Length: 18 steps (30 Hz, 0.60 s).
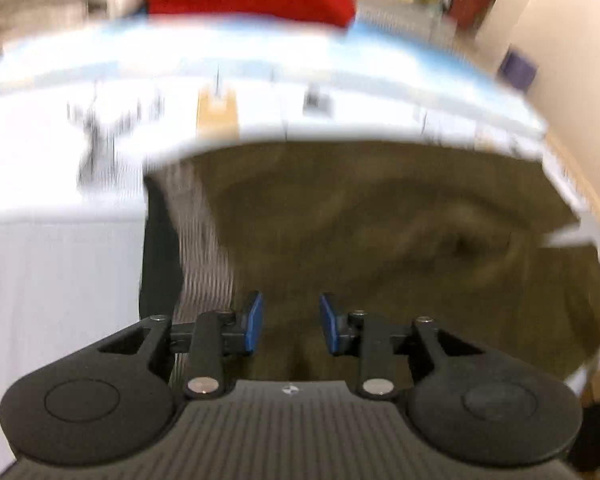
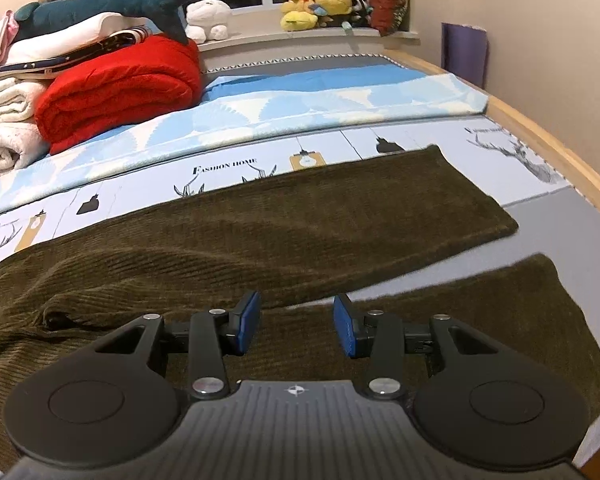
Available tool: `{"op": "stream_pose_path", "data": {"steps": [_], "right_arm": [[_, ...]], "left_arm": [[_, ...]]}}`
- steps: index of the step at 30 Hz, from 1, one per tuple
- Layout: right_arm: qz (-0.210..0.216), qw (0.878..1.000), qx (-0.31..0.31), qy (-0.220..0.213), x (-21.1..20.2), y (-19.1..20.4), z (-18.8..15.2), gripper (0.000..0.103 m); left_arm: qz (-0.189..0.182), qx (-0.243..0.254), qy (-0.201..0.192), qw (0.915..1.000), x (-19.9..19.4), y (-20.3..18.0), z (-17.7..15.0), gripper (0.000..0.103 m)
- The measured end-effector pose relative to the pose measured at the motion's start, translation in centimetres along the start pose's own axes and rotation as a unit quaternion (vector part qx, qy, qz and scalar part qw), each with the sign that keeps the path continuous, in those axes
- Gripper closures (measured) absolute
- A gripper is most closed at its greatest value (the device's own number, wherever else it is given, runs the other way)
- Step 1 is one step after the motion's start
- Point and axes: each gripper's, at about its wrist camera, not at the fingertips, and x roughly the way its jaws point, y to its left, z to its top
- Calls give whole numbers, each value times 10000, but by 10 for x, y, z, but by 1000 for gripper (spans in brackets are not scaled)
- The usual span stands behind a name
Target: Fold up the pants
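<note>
1. The olive corduroy pants [image 2: 284, 224] lie spread flat on the bed [image 2: 572, 168], over a pale sheet printed with deer and lamps; both legs stretch away to the right in the right wrist view, with a wedge of sheet showing between them, so no fold looks made yet

2. The right gripper [image 2: 296, 326] hangs just above the nearer leg, close to where the two legs part – its blue pads stand apart with nothing between them

3. The left gripper [image 1: 290, 322] is over the same brown cloth in a heavily blurred view, near what seems to be the waist end; its jaws are likewise spread and hold nothing, though the blur hides whether a pad touches the fabric

4. Judged from this, the task is at its very start – the legs have yet to be laid one on the other, and the lengthwise folds are all left to do

5. A folded red blanket [image 2: 120, 88] and a stack of pale bedding [image 2: 8, 128] sit at the far left of the bed, well apart from the pants
</note>
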Motion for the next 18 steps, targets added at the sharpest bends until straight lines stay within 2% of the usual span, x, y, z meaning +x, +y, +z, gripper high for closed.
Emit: {"op": "stream_pose_path", "data": {"steps": [2,7,9,10,11,14,18], "right_arm": [[69,9999,70,-29,3,-1,5,60],[318,9989,290,-207,4,4,16,62],[337,9989,139,-308,5,11,20,78],[370,9987,76,-343,6,14,22,90],[398,9985,19,-383,6,16,23,92],[458,9981,-80,-394,8,20,27,92],[640,9978,-8,-148,16,21,29,91]], "left_arm": [[-69,35,-228,9997,6,-6,13,68],[286,412,-493,9975,52,-24,50,68],[442,320,-566,9969,78,-20,67,68],[512,226,-617,9965,92,-16,76,68],[581,136,-652,9961,105,-17,83,68],[736,73,-601,9955,146,-9,109,57],[937,421,-419,9938,196,-3,132,15]]}}
